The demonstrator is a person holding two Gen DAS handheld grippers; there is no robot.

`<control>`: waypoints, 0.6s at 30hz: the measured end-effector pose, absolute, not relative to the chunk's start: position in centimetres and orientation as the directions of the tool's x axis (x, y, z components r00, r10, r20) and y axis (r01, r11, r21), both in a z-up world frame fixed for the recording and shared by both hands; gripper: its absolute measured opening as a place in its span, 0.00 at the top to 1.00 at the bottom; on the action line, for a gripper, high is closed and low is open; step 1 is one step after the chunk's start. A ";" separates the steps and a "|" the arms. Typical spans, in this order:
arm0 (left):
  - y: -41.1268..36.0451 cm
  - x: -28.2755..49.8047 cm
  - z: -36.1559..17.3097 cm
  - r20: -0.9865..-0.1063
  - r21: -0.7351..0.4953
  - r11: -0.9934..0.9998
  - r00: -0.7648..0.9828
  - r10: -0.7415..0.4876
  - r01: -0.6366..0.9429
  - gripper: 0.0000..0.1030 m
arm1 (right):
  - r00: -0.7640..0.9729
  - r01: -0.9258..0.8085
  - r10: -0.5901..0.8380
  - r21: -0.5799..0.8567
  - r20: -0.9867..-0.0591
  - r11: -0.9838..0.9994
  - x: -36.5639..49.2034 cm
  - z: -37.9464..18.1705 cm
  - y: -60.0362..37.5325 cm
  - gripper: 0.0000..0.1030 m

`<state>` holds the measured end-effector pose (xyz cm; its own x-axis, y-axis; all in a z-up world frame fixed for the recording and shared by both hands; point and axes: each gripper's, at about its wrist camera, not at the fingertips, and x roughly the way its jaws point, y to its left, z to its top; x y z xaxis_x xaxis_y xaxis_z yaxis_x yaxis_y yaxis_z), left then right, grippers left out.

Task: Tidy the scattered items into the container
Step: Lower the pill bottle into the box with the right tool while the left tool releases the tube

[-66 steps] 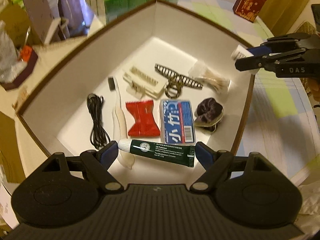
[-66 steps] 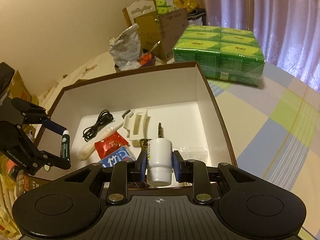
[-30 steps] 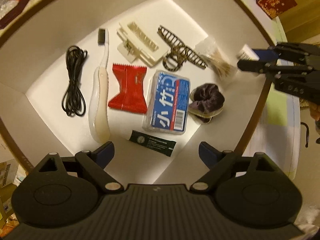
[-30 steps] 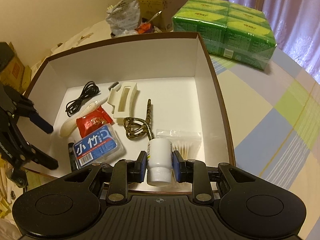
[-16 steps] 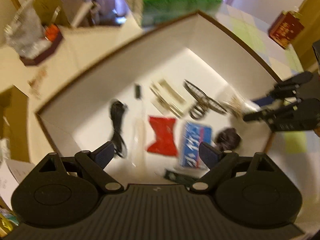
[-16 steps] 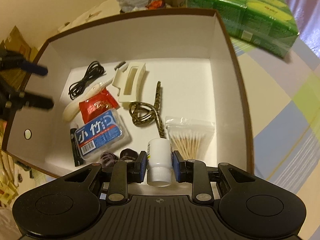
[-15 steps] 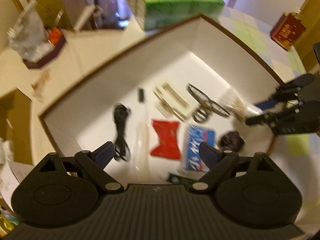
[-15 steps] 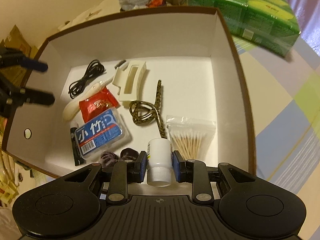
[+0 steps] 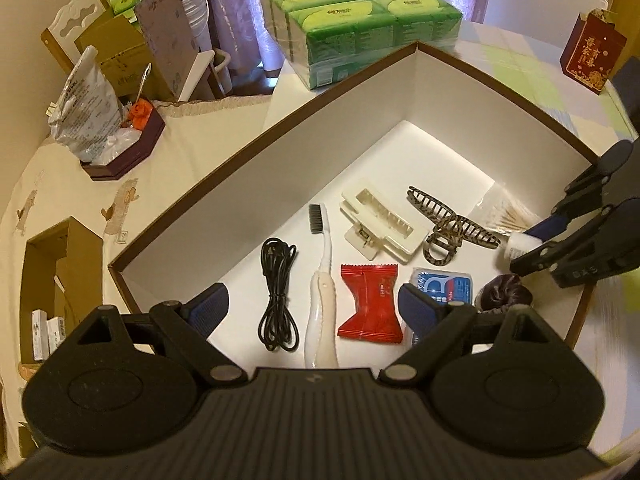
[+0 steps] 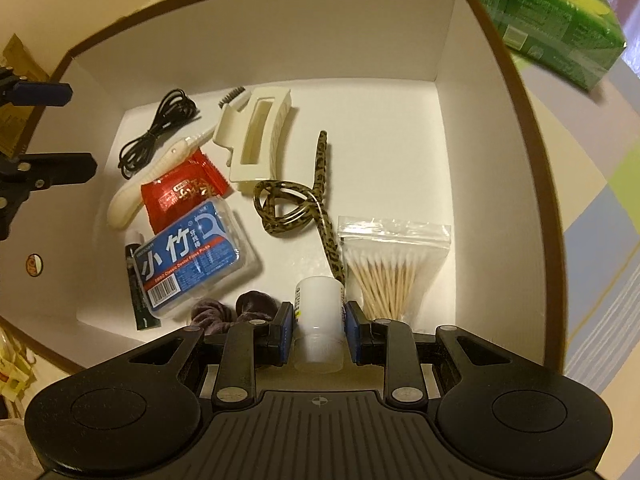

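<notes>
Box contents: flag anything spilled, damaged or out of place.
Nothing stands out. The items lie loose but intact on the floor of the box; the small white bottle is not yet down, held in the right gripper above it.

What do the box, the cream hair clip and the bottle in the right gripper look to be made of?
Box: likely paperboard, matte white inside with a brown edge; thin flat walls, creased corners.
Cream hair clip: probably moulded plastic, smooth with a slight sheen; rigid teeth.
Bottle: seemingly opaque white plastic with a paler cap and a printed label, clamped in the right gripper.
</notes>
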<state>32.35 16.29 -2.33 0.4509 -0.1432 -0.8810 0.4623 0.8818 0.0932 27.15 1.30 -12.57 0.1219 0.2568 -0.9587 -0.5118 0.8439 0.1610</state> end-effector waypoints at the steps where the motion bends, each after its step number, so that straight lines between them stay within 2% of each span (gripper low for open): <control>1: 16.3 32.3 -2.4 -0.882 0.088 0.883 0.448 -0.147 0.462 0.13 | 0.119 -0.511 0.252 0.158 -0.960 0.845 27.2 -12.7 1.4 0.71; 6: 16.3 32.3 -2.6 -0.886 0.078 0.885 0.438 -0.149 0.460 0.13 | 0.125 -0.522 0.245 0.147 -0.961 0.840 27.4 -13.0 1.9 0.70; 7: 16.3 32.3 -2.6 -0.887 0.076 0.886 0.437 -0.149 0.458 0.13 | 0.127 -0.519 0.244 0.146 -0.961 0.842 27.4 -13.0 1.9 0.67; 9: 16.3 32.2 -2.7 -0.890 0.072 0.886 0.431 -0.151 0.459 0.13 | 0.145 -0.520 0.249 0.140 -0.957 0.842 27.4 -12.7 1.9 0.12; 18: 16.4 31.7 -2.7 -0.897 0.063 0.890 0.416 -0.147 0.451 0.12 | 0.191 -0.536 0.270 0.130 -0.944 0.834 26.8 -11.5 1.6 0.11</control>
<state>31.72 16.41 -2.70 0.4160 -0.1471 -0.8974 0.4509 0.8903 0.0631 26.84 1.60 -11.49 0.1913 0.2704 -0.9436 -0.5356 0.8344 0.1305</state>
